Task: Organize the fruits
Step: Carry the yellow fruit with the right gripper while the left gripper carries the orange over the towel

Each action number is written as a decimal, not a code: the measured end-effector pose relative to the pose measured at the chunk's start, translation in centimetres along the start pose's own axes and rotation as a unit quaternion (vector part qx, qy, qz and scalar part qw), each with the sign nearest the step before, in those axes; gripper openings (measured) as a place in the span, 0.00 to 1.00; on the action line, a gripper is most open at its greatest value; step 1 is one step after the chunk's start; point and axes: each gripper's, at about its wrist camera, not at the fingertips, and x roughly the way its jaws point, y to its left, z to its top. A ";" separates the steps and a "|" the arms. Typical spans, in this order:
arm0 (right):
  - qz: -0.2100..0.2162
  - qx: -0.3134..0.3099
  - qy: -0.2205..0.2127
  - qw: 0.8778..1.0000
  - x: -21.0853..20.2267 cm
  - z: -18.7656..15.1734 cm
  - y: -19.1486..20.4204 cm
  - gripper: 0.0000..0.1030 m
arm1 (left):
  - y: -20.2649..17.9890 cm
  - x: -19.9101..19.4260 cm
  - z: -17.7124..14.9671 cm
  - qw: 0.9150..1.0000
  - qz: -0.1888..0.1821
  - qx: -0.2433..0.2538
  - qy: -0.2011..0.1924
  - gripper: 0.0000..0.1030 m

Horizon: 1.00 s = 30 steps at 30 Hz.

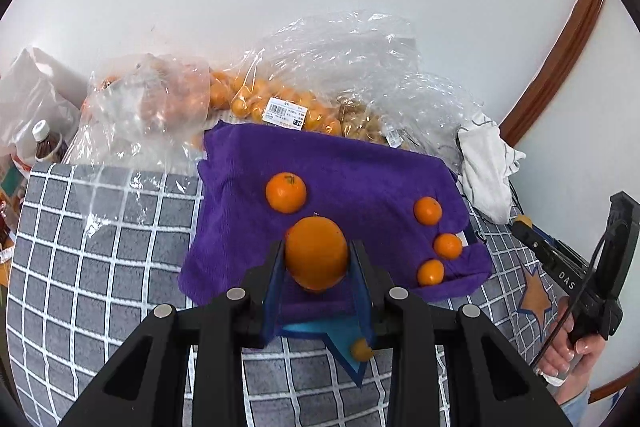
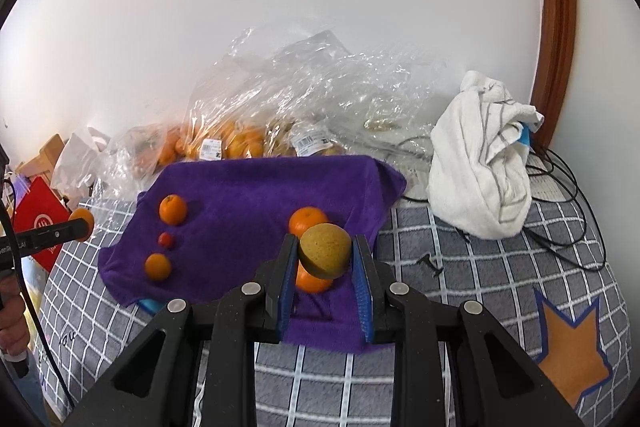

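A purple towel (image 1: 352,163) (image 2: 256,195) lies on a grey checked cover. My left gripper (image 1: 317,251) is shut on a large orange (image 1: 316,259), held above the towel's near edge. Beyond it on the towel sit a medium orange (image 1: 286,192) and three small oranges (image 1: 427,211) at the right. My right gripper (image 2: 325,243) is shut on a yellow-brown round fruit (image 2: 326,257). Two oranges (image 2: 307,221) lie partly hidden behind that fruit. On the towel's left side lie two more oranges (image 2: 173,209) and a tiny red fruit (image 2: 165,239).
Clear plastic bags (image 1: 256,99) (image 2: 240,139) with several oranges are heaped against the white wall. A crumpled white cloth (image 2: 480,163) and black cables (image 2: 560,195) lie at the right. A bottle (image 1: 48,143) and a red bag (image 2: 40,223) stand at the left. A hand (image 1: 576,351) holds the other gripper.
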 end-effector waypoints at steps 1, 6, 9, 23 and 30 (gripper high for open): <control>0.000 -0.001 0.002 1.000 0.5 0.2 -0.1 0.26 | 0.1 0.2 0.1 1.000 0.000 0.000 0.001 0.29; 0.005 -0.006 0.019 1.000 3.1 0.5 0.1 0.26 | 0.3 1.5 0.9 1.000 0.000 -0.002 0.005 0.29; 0.011 -0.012 0.029 0.999 4.8 0.6 0.6 0.26 | 0.3 2.4 1.4 1.000 -0.001 -0.003 0.008 0.29; -0.017 -0.028 0.071 0.997 10.6 0.0 -0.3 0.26 | -1.4 7.4 2.6 0.999 -0.014 0.013 0.037 0.29; -0.016 -0.020 0.082 0.996 11.5 -0.6 -1.0 0.26 | -3.0 11.2 2.2 0.997 0.002 0.028 0.072 0.29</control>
